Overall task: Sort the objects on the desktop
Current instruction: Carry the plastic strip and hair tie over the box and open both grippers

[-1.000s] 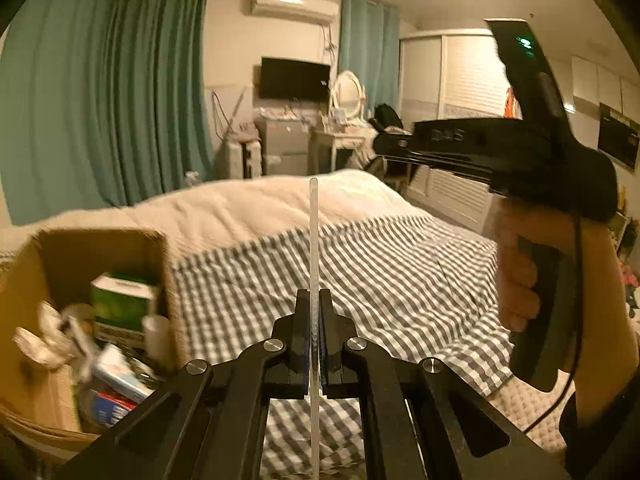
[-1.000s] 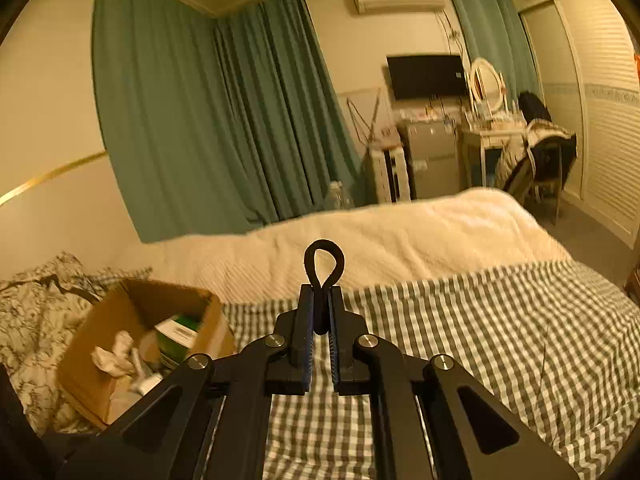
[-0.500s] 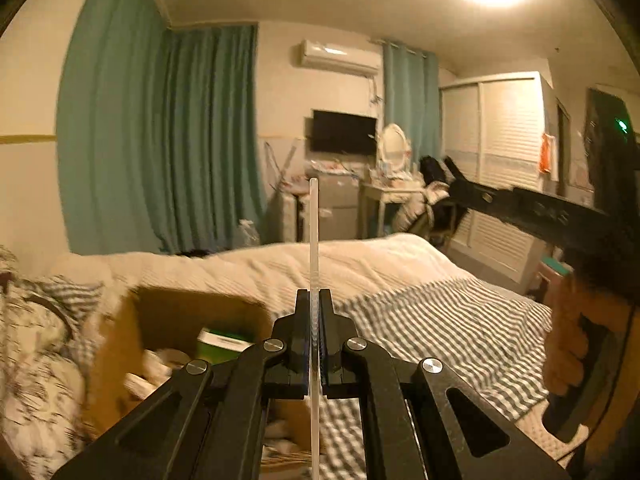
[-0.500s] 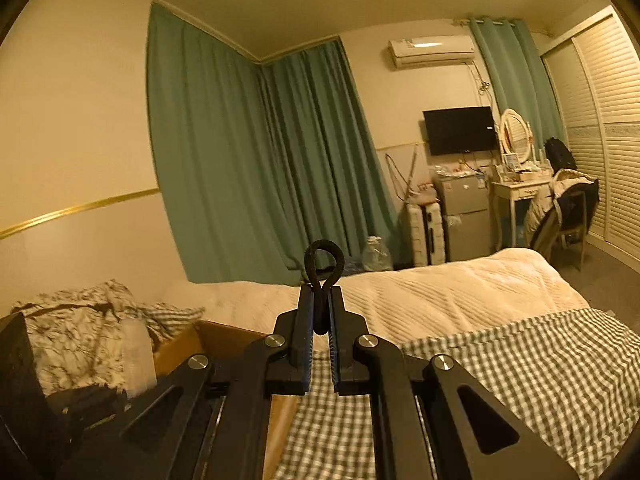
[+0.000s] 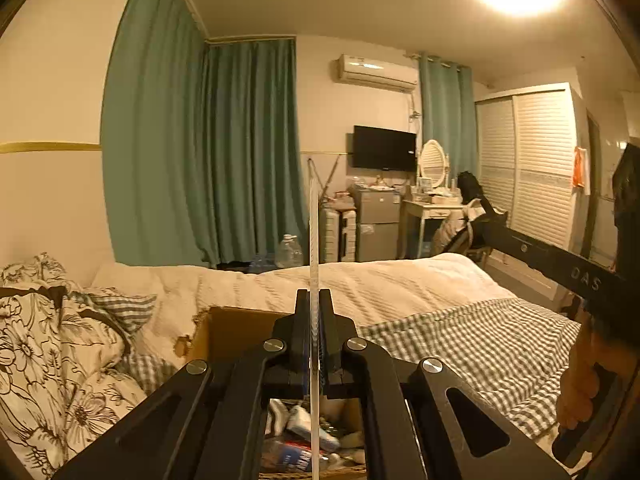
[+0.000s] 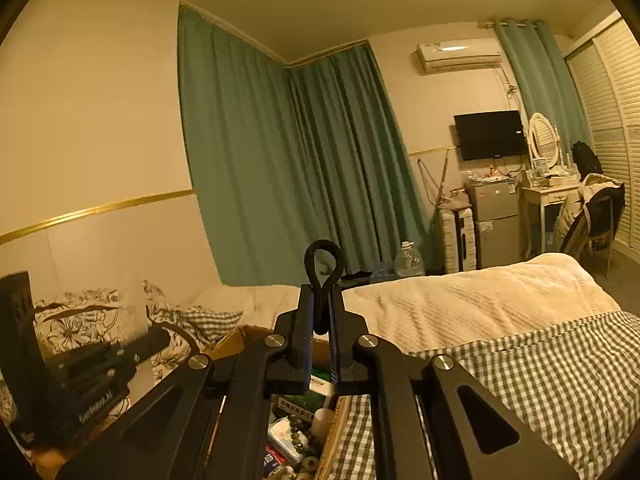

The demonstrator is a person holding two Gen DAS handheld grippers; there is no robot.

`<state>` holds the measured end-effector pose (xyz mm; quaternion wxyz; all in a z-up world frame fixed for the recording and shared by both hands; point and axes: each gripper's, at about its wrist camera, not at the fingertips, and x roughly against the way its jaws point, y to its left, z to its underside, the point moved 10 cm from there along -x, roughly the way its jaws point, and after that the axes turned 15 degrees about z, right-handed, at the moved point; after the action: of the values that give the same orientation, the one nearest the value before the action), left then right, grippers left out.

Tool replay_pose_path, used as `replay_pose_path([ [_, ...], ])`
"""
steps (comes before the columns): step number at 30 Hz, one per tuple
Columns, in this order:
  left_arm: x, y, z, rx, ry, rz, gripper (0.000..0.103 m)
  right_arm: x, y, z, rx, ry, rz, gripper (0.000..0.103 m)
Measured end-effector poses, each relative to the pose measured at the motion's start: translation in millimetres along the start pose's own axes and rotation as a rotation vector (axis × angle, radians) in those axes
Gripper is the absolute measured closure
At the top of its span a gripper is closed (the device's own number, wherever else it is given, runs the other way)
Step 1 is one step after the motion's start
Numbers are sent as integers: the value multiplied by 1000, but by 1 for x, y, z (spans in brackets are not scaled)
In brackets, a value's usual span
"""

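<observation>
Since a second ago both grippers have risen and swung toward the headboard end, so the cardboard box [image 5: 224,328] now sits under the jaws instead of off to the left. At far left lie crumpled floral pillows [image 5: 52,344] on the bed. The left gripper [image 5: 315,300] is clenched on a thin, flat, clear plastic strip [image 5: 313,240]; seen edge-on, its long axis runs straight up past the jaws. The open box below holds paper scraps, packets and small bottles. The right gripper [image 6: 321,300] grips a black rubbery loop [image 6: 323,264], rounded end pointing up. To the right spread a ribbed cream blanket [image 6: 480,300] and a gingham sheet [image 6: 540,380]; teal curtains [image 6: 280,160] hang behind.
</observation>
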<state>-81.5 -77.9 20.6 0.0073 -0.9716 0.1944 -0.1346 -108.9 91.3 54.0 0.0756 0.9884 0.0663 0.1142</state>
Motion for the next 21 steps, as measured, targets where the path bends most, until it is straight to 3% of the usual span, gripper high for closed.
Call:
replay_pose_path([
  [9, -31, 34, 25, 40, 68, -41, 100, -43, 31, 40, 68, 91, -57, 97],
  [21, -99, 77, 93, 132, 264, -82, 100, -114, 71, 119, 187, 279, -127, 97],
])
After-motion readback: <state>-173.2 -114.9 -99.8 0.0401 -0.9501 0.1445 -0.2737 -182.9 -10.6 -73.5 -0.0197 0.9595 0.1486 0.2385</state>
